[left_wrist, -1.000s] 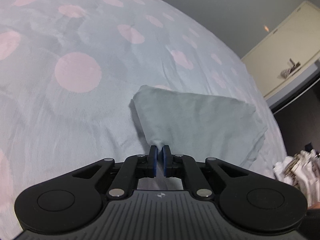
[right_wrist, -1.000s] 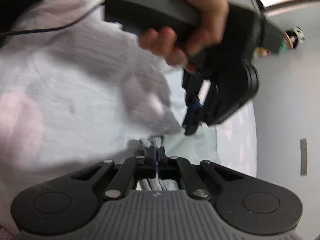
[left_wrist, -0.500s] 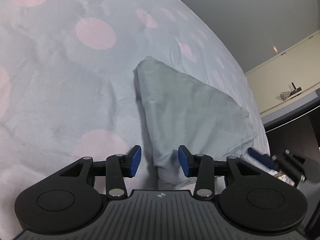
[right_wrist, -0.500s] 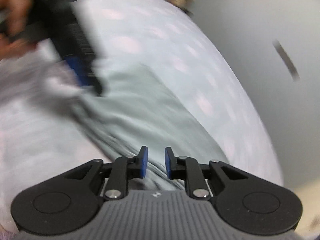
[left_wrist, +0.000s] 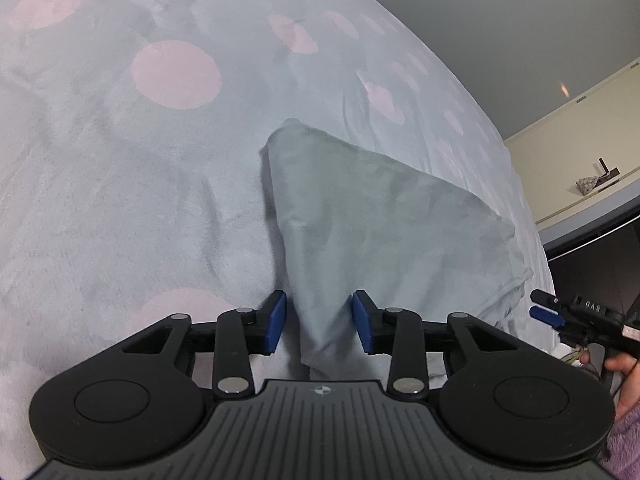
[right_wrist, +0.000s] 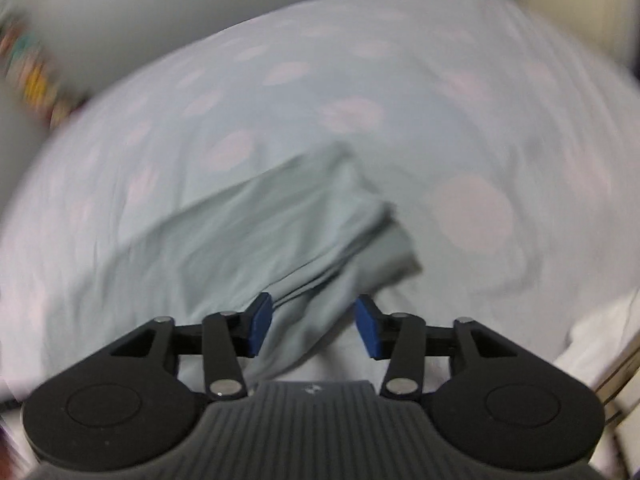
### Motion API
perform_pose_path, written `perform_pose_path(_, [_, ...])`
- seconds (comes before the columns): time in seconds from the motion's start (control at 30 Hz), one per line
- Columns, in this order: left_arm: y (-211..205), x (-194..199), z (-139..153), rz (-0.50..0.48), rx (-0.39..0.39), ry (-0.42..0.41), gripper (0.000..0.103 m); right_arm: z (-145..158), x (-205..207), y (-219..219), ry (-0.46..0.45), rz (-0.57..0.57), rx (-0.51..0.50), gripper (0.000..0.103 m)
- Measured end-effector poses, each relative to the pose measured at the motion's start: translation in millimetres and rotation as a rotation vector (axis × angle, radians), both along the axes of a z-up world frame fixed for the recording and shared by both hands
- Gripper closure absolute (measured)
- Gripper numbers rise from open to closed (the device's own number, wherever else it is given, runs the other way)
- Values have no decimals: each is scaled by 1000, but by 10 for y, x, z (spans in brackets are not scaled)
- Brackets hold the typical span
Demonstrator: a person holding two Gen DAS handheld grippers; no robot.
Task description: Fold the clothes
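Bedspread (left_wrist: 120, 208), pale blue with pink dots, fills both views. Folded grey-green cloth (left_wrist: 376, 216) lies flat on it, 1 corner toward the left gripper (left_wrist: 319, 322). Left jaws part open and closing slightly, cloth corner between the pads, pads not pressing it. Right gripper (right_wrist: 313, 327) jaws opening, cloth edge (right_wrist: 248, 236) beneath, nothing gripped; right view blurred. Right gripper and 1 hand (left_wrist: 622, 376) show at the left view's right edge.
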State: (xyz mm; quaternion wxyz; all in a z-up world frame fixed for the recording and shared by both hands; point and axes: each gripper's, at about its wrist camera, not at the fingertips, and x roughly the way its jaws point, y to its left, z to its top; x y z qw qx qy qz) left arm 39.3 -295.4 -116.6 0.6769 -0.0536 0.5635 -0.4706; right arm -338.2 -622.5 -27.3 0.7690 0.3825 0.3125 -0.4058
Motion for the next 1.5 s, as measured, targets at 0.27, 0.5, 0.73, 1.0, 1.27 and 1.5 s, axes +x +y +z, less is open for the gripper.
perform_pose_path(0.27, [-10, 36, -51, 10, -8, -3, 75, -492, -169, -450, -208, -193, 197, 42])
perform_pose_path(0.5, [-28, 40, -60, 33, -9, -30, 93, -619, -236, -502, -311, -242, 188, 50])
perform_pose_path(0.73, [-33, 19, 168, 26, -17, -96, 97, -458, -154, -456, -258, -230, 122, 78])
perform_pose_path(1.0, [275, 140, 873, -19, 19, -263, 98, 212, 53, -50, -243, -127, 48, 80])
perform_pose_path(1.27, [1417, 287, 1321, 25, 130, -379, 98, 435, 362, 918, -327, 42, 97, 80])
perform_pose_path(1.5, [2051, 339, 1206, 107, 213, -359, 98, 239, 502, 1814, -375, 125, 102, 80])
